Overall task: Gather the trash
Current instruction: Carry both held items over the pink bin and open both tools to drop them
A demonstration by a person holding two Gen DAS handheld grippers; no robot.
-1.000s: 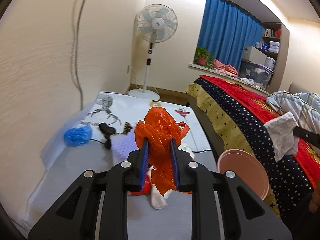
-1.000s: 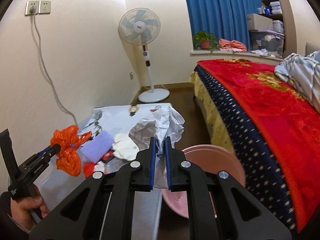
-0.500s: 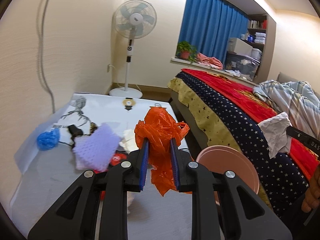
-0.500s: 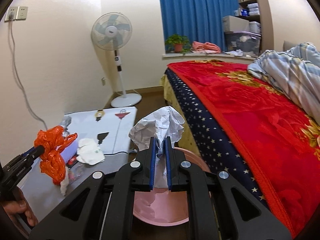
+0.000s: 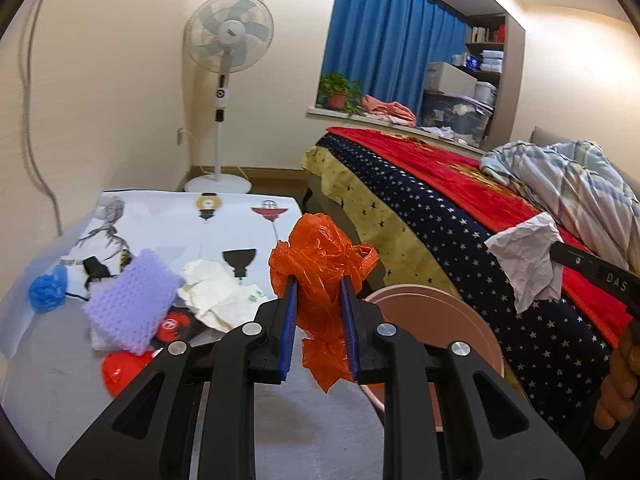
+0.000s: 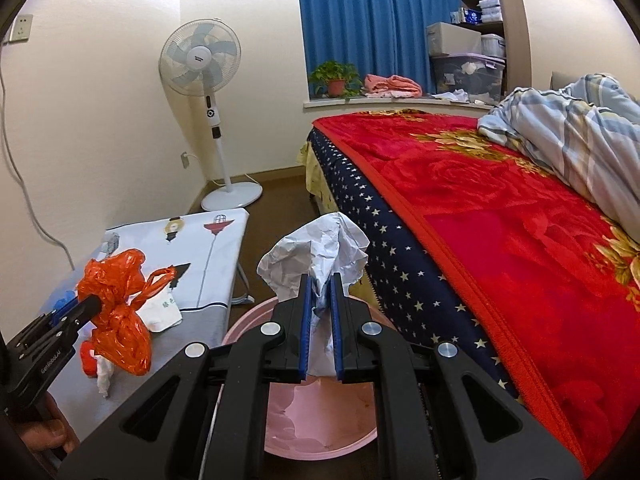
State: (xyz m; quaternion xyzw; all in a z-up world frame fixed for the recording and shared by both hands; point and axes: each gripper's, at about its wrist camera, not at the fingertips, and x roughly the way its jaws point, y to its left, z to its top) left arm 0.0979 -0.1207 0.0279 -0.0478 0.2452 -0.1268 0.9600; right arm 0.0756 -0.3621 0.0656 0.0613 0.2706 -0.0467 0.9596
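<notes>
My left gripper [image 5: 319, 284] is shut on a crumpled orange plastic bag [image 5: 320, 256] and holds it above the table's right edge; the bag also shows in the right wrist view [image 6: 118, 300]. My right gripper [image 6: 319, 280] is shut on a crumpled white paper [image 6: 316, 256], held over the pink basin [image 6: 320, 420] on the floor; the paper also shows in the left wrist view [image 5: 524, 256]. The basin [image 5: 440, 320] sits between table and bed. On the table [image 5: 80, 380] lie a purple sponge [image 5: 132, 304], white tissue [image 5: 216, 296], a red piece [image 5: 120, 372] and a blue wad [image 5: 47, 294].
A bed with a red blanket [image 6: 500, 220] fills the right. A standing fan [image 5: 226, 92] is at the far wall. A black cable and plug [image 5: 94, 270] lie on the table. A cord [image 5: 32, 100] hangs down the left wall.
Both grippers have swung right, away from the table toward the basin, each still holding its load. The right gripper with the paper is now over the basin.
</notes>
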